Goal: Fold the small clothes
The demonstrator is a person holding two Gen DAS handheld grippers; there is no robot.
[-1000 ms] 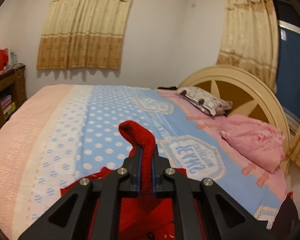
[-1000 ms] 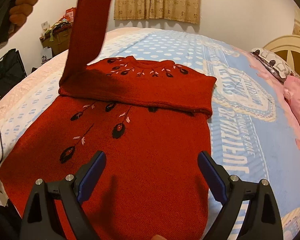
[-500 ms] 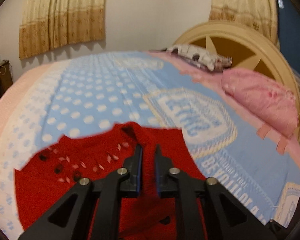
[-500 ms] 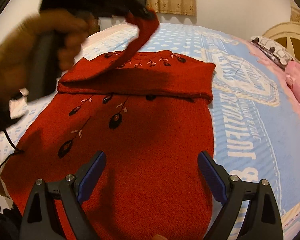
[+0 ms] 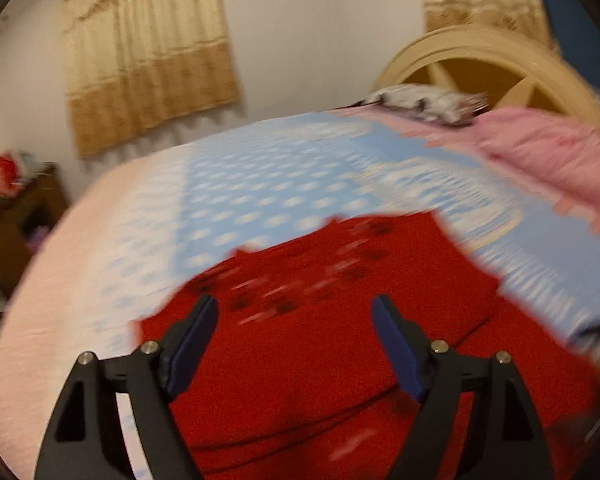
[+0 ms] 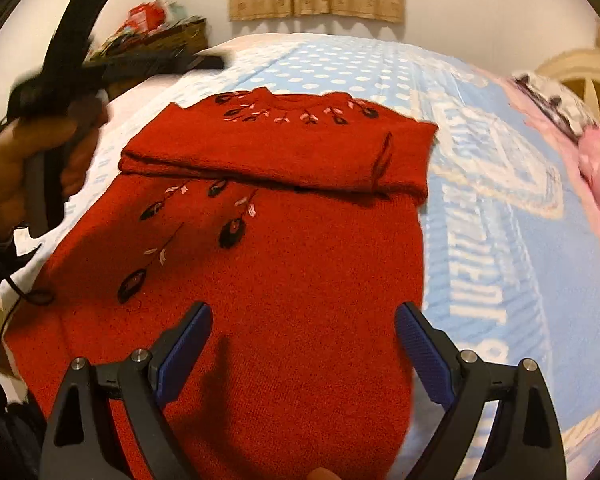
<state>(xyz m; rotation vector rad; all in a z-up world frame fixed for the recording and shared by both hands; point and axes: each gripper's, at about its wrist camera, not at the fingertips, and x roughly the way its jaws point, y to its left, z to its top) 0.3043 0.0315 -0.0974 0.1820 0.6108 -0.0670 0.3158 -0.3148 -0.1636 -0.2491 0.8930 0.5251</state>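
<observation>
So the bed (image 6: 480,184) has a light blue polka-dot sheet with a pale pink strip along one side. A red sweater (image 6: 284,264) lies flat on it, sleeves folded across the chest. A pink pillow (image 5: 548,152) and a patterned pillow (image 5: 424,104) sit by the headboard.

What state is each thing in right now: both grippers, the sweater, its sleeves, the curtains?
Left gripper: open, holding nothing, above the sweater.
Right gripper: open, empty, over the sweater's lower part.
Red sweater: flat on the bed, front up.
Sleeves: folded across the chest.
Curtain: drawn shut.
</observation>
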